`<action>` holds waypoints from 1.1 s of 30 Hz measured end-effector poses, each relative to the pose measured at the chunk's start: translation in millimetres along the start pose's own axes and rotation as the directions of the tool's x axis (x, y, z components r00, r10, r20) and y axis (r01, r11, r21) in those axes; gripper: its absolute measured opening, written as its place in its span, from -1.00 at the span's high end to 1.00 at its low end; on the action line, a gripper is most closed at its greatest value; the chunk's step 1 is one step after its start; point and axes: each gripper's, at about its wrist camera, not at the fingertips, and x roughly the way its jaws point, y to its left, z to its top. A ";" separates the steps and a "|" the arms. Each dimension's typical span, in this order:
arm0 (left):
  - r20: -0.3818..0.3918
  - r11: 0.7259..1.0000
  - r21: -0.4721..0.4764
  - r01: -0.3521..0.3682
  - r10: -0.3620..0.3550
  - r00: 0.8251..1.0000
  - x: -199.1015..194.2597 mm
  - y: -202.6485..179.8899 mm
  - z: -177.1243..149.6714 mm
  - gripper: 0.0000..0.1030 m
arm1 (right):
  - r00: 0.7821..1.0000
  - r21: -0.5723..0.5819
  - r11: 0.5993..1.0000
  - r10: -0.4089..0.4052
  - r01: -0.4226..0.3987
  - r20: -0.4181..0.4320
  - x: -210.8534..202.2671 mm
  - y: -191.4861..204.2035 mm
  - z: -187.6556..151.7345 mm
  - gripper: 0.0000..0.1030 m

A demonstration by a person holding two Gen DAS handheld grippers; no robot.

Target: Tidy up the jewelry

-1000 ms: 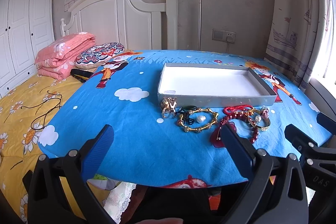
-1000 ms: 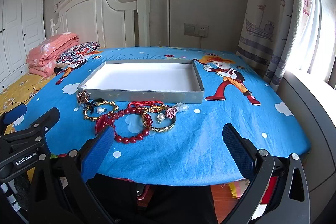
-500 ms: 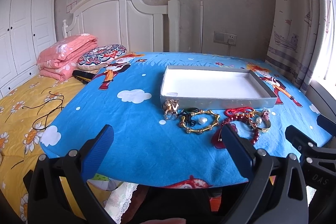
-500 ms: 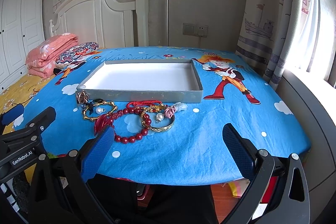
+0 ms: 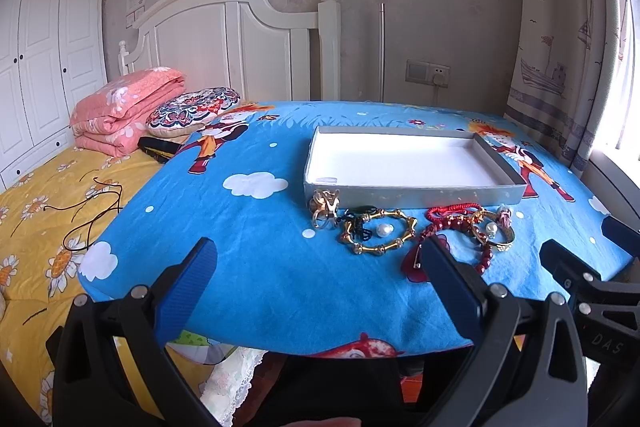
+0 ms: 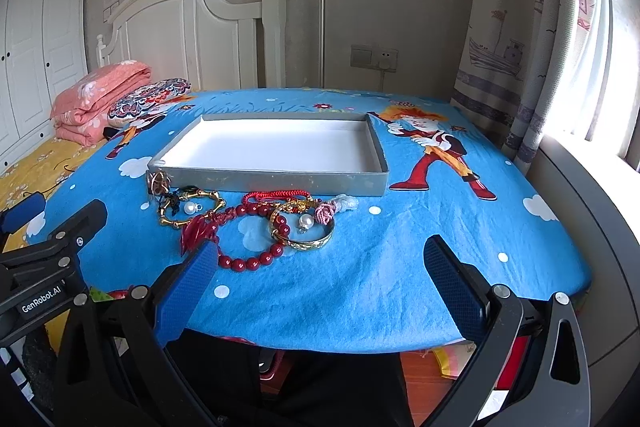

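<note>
Both tools are open and hold nothing. The left tool [image 5: 316, 267] hangs over the near edge of the surface [image 5: 260, 267], which is covered by a blue cartoon cloth; its right finger stands in front of a red tassel [image 5: 412, 263]. The right tool [image 6: 320, 267] is also at the near edge, at 6 o'clock from the jewelry.

The grey tray [image 6: 264, 179] with a white inside lies in the middle of the surface. The jewelry lies in a row just beside its near wall, not in it. From 9 o'clock to 3 o'clock: a gold ring piece [image 6: 158, 183], a gold bamboo-like bracelet [image 6: 192, 211] with a pearl [image 6: 189, 207] inside its circle, a red bead bracelet [image 6: 256, 259], a red cord [image 6: 276, 195], and a gold bangle [image 6: 308, 243] with a pink rose charm [image 6: 324, 213].

At 9 o'clock from the surface is a bed [image 5: 36, 195] with a yellow flower sheet, a folded pink blanket [image 5: 124, 107] and a patterned cushion [image 5: 192, 107].
</note>
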 end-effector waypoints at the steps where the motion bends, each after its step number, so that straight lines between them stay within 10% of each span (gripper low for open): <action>1: 0.001 1.000 0.002 0.001 -0.001 1.000 -0.6 -0.2 0.1 -0.92 | 1.000 0.002 1.000 -0.001 0.001 0.001 -0.4 -0.2 0.1 -0.87; 33: -0.021 0.999 0.016 0.035 -0.034 0.999 2.5 -2.5 0.0 -0.92 | 1.000 0.008 1.000 0.025 -0.025 -0.009 2.7 -1.8 -1.3 -0.87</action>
